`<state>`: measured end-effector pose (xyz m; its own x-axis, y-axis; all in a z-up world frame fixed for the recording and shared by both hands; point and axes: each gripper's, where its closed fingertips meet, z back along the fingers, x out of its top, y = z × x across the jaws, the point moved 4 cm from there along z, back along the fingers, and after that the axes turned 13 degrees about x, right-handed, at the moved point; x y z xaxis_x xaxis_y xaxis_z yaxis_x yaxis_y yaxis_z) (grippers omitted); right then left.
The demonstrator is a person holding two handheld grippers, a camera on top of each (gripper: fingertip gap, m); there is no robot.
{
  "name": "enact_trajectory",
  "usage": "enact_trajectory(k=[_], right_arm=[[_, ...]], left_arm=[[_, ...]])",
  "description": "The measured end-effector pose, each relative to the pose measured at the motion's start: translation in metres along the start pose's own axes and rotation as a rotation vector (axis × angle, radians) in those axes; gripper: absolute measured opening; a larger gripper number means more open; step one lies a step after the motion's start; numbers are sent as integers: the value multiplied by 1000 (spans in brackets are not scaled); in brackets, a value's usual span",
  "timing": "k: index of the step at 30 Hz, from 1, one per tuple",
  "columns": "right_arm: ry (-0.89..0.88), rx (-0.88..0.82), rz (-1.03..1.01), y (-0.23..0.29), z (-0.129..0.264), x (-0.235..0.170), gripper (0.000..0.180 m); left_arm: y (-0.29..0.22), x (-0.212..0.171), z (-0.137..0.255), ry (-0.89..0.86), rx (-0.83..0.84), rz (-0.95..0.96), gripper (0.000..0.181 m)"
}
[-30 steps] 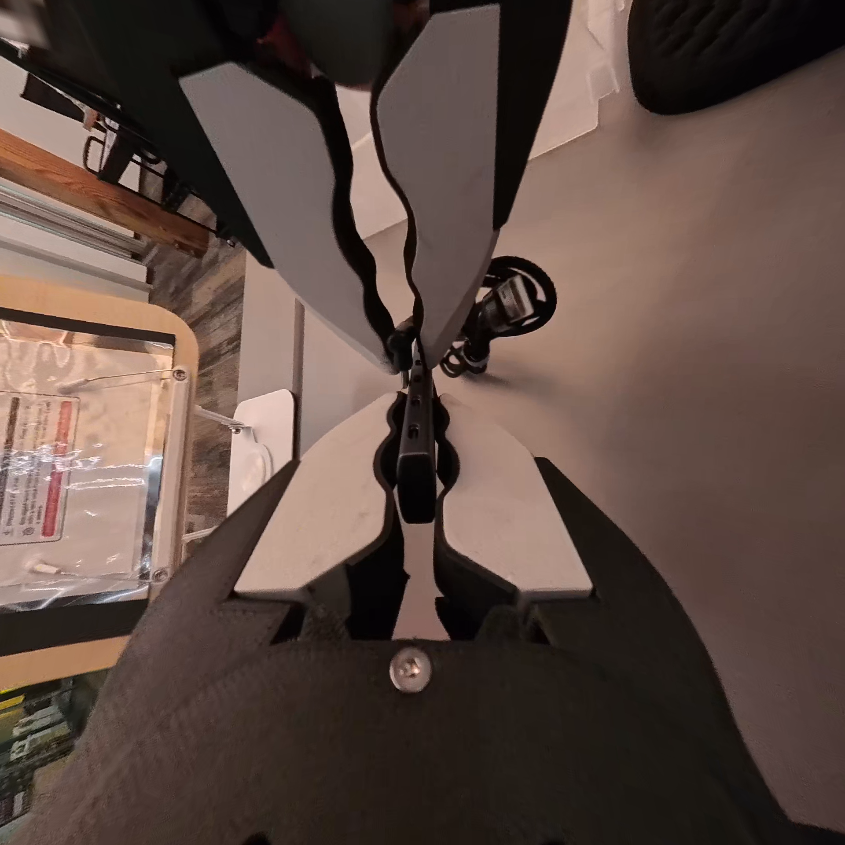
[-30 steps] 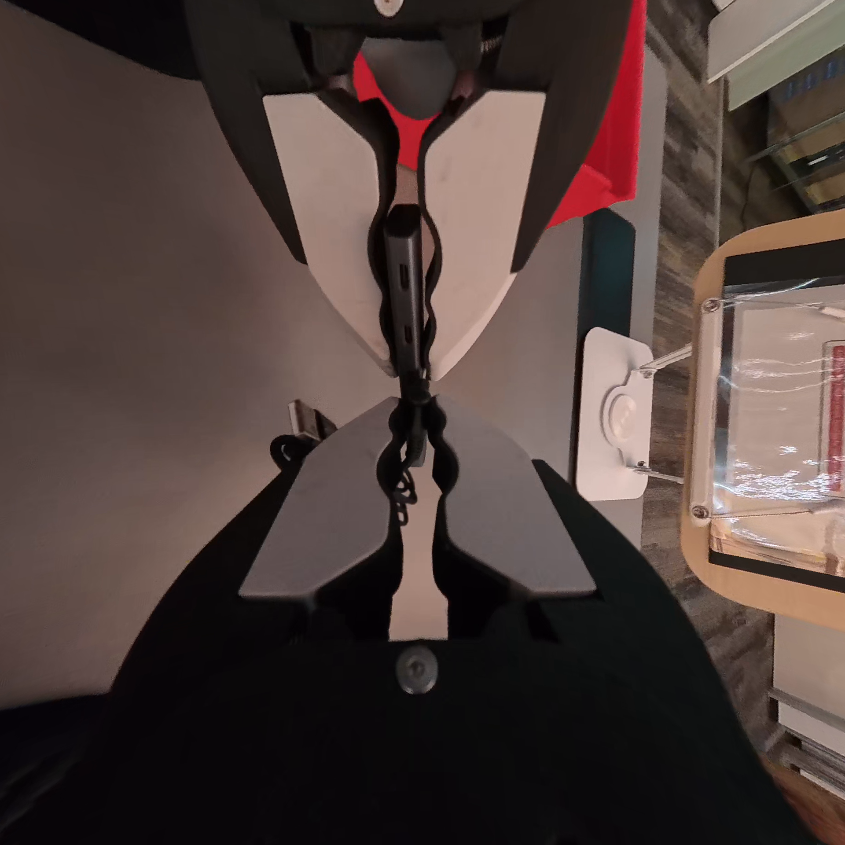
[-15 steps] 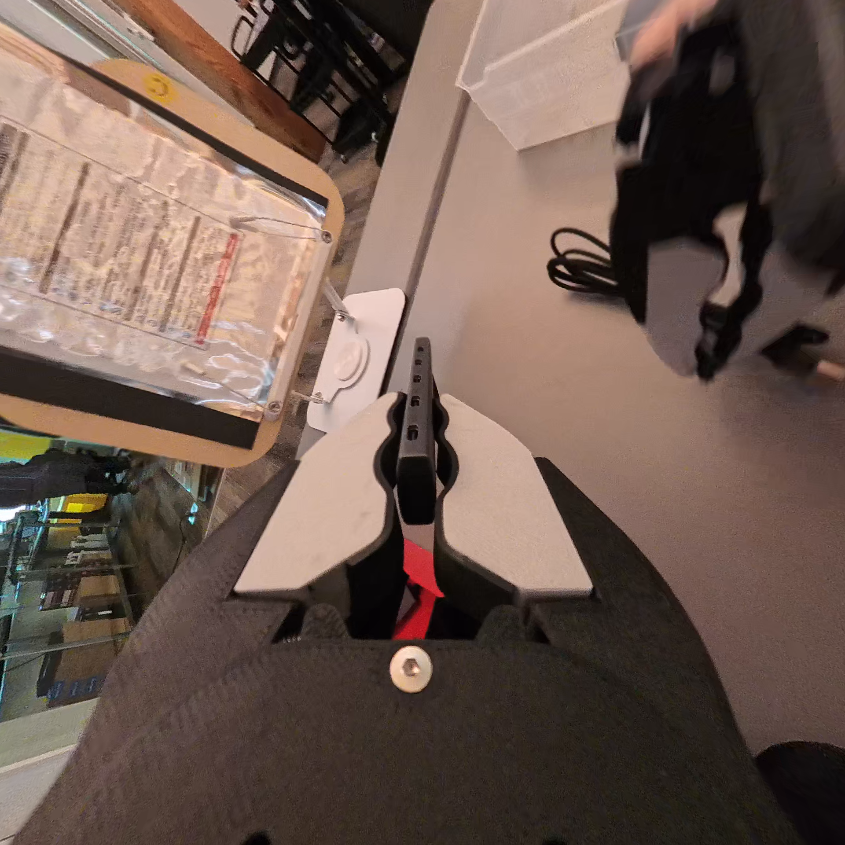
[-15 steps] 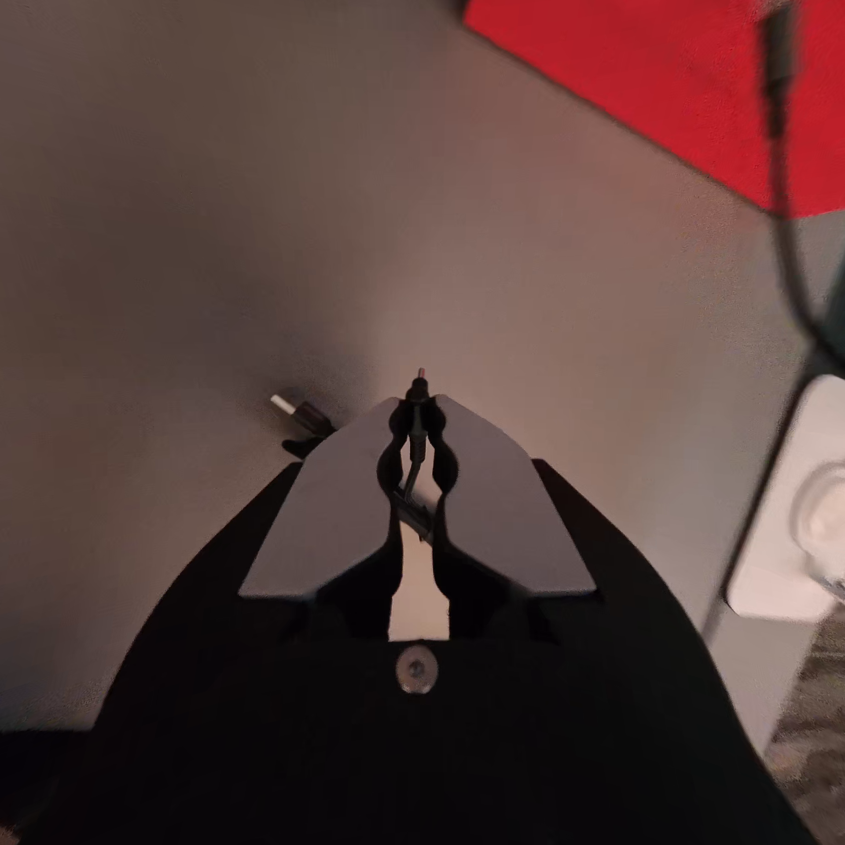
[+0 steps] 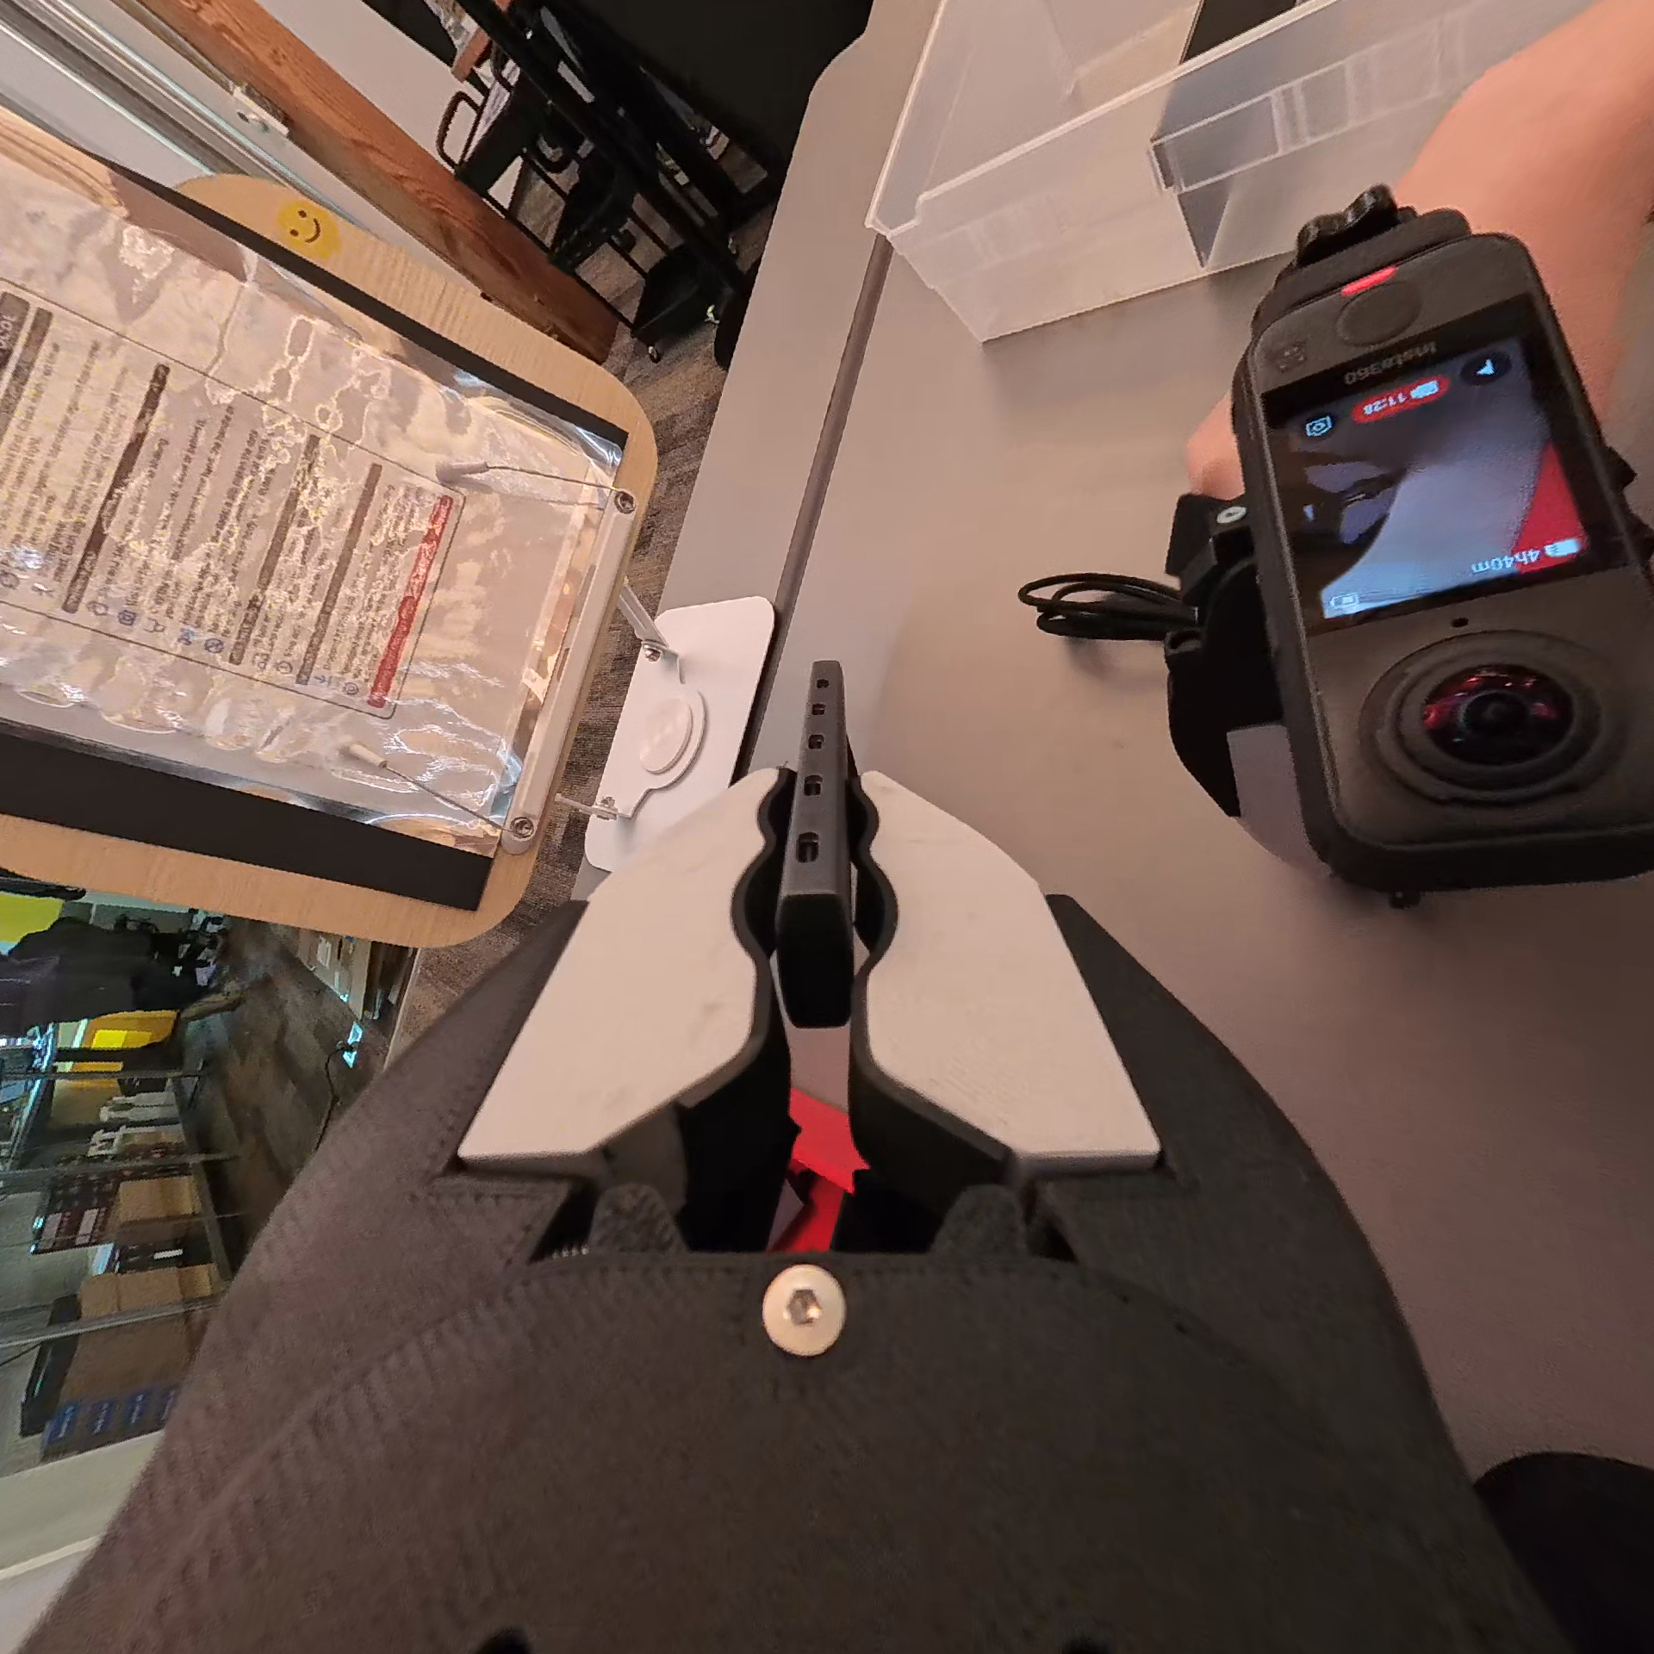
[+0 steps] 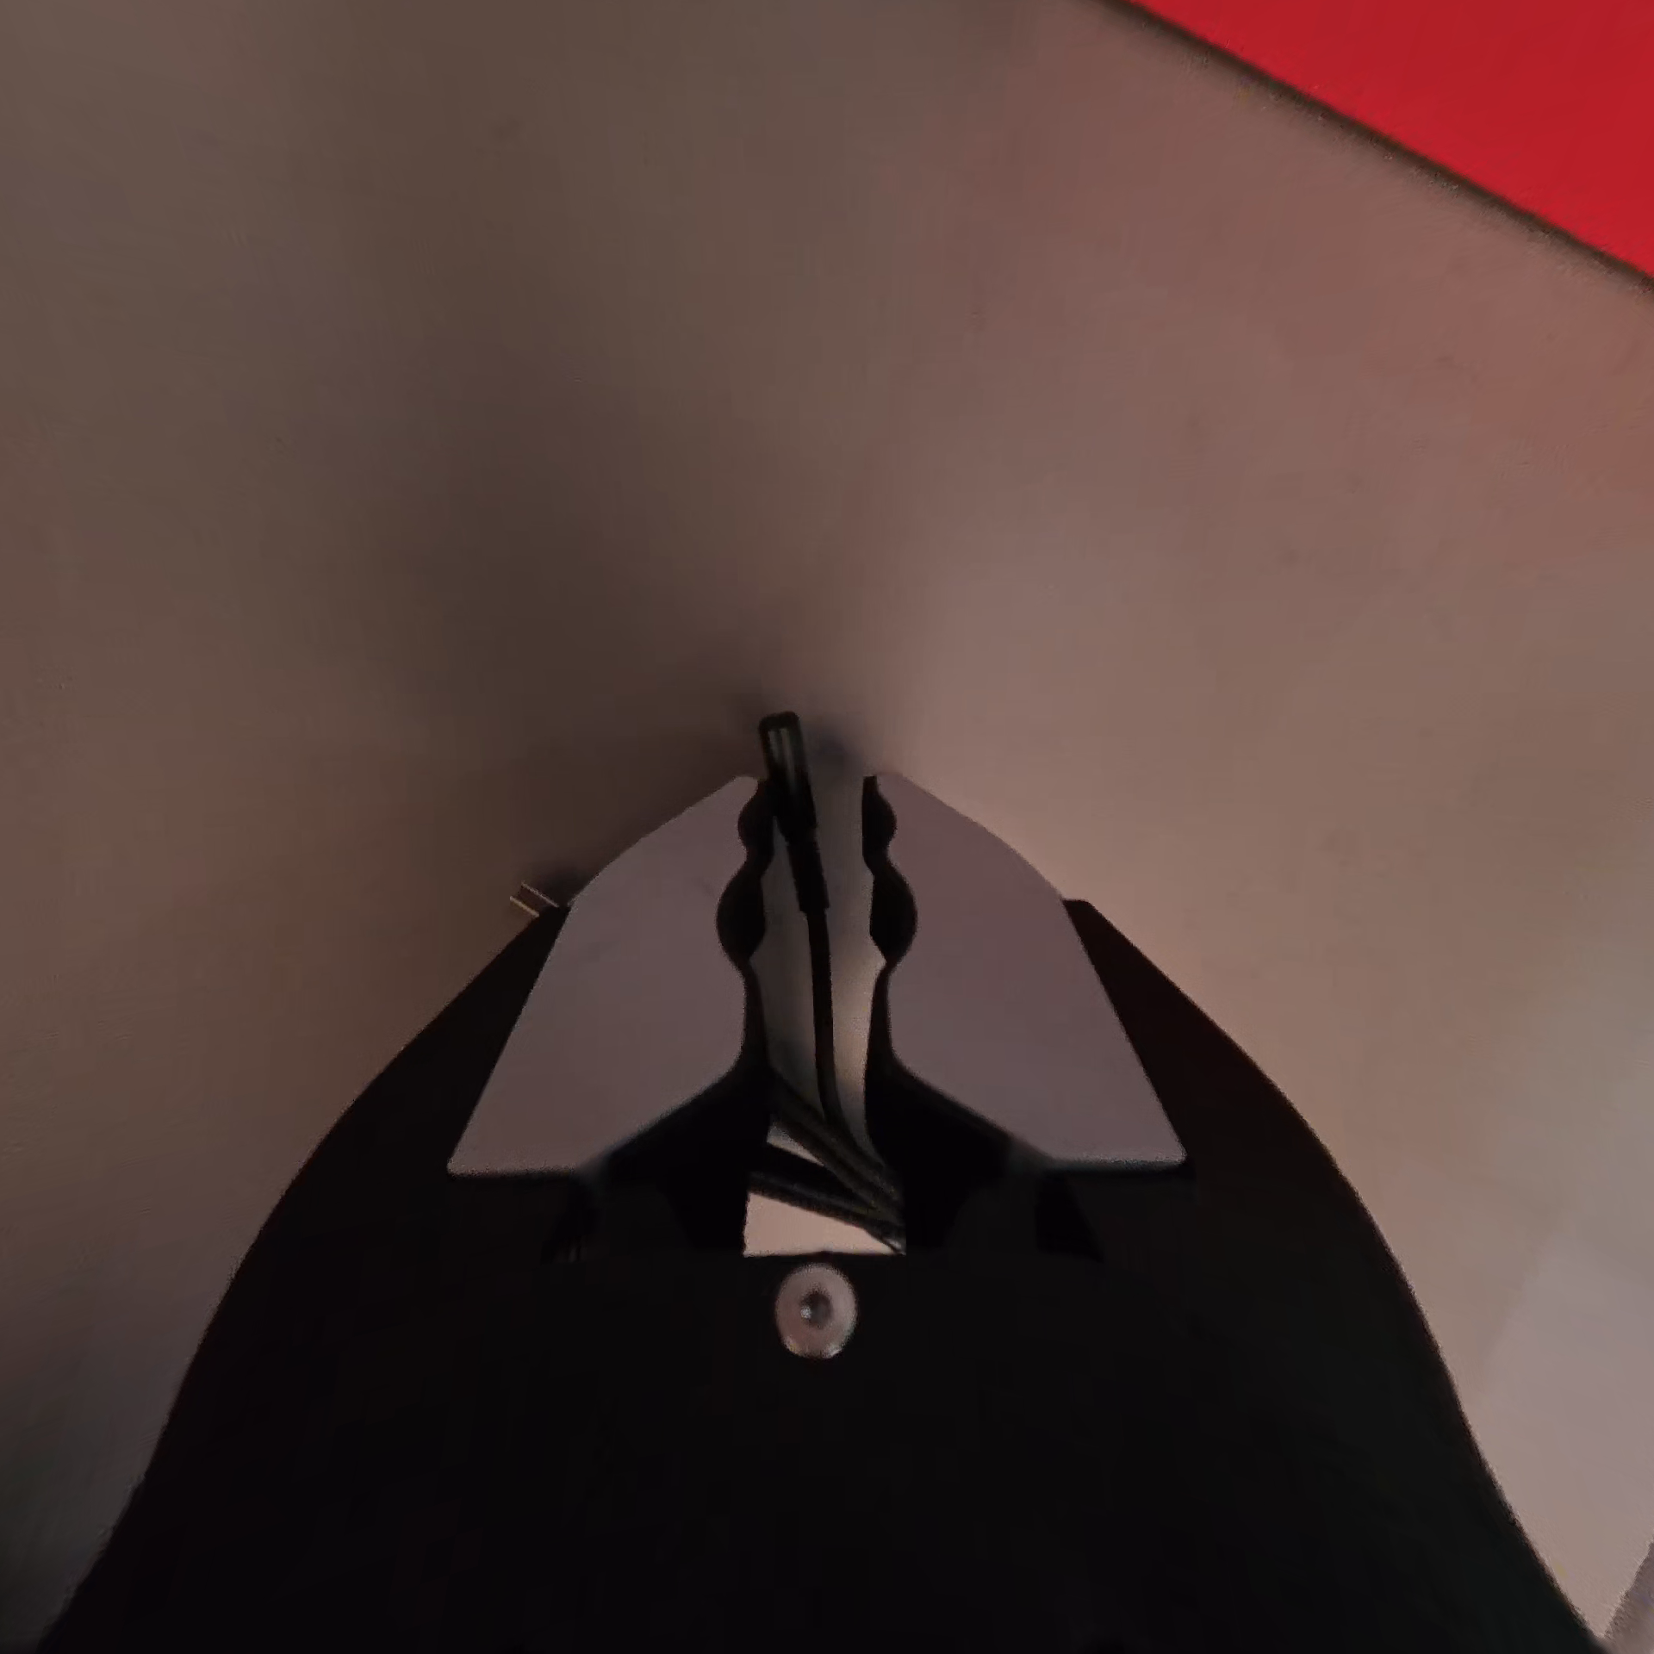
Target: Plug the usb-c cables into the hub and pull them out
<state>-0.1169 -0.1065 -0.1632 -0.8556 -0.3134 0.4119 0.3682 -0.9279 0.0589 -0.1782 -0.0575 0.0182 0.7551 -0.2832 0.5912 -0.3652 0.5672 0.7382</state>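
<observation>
My left gripper (image 5: 816, 788) is shut on the black usb hub (image 5: 819, 805), which stands on edge between the fingers with its row of ports facing up, above the grey table (image 5: 1029, 501). My right gripper (image 6: 810, 783) is low over the table (image 6: 537, 447), jaws slightly apart. The black usb-c cable plug (image 6: 788, 761) lies between them, leaning on the left finger (image 6: 644, 967), tip at the table. The cable's coil (image 5: 1101, 609) shows in the left wrist view, beside the right gripper's camera (image 5: 1450, 582). No cable is in the hub.
A clear plastic bin (image 5: 1074, 152) stands at the far side of the table. A white stand base (image 5: 680, 725) with a wooden sign board (image 5: 295, 573) sits at the left edge. A red bin (image 6: 1477, 116) lies ahead right. Another plug tip (image 6: 528, 898) lies left of the right gripper. Tip to tip, the grippers are about 20 cm apart.
The plug has come out of the hub and the two grippers have moved apart. The right gripper has gone down to the table and its jaws have opened around the cable.
</observation>
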Motion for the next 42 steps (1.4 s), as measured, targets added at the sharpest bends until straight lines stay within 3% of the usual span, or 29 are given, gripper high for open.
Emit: enact_trajectory(k=[21,31,42], right_arm=[[-63,30,36,10,11,12,8],[-357,54,6,8,70,12,7],[-94,85,-28,7,10,6,8]], left_arm=[[0,-1,1,-4,-10,9,10],[2,-6,-1,12,-2,19,10],[-1,-6,-4,19,-13,10,10]])
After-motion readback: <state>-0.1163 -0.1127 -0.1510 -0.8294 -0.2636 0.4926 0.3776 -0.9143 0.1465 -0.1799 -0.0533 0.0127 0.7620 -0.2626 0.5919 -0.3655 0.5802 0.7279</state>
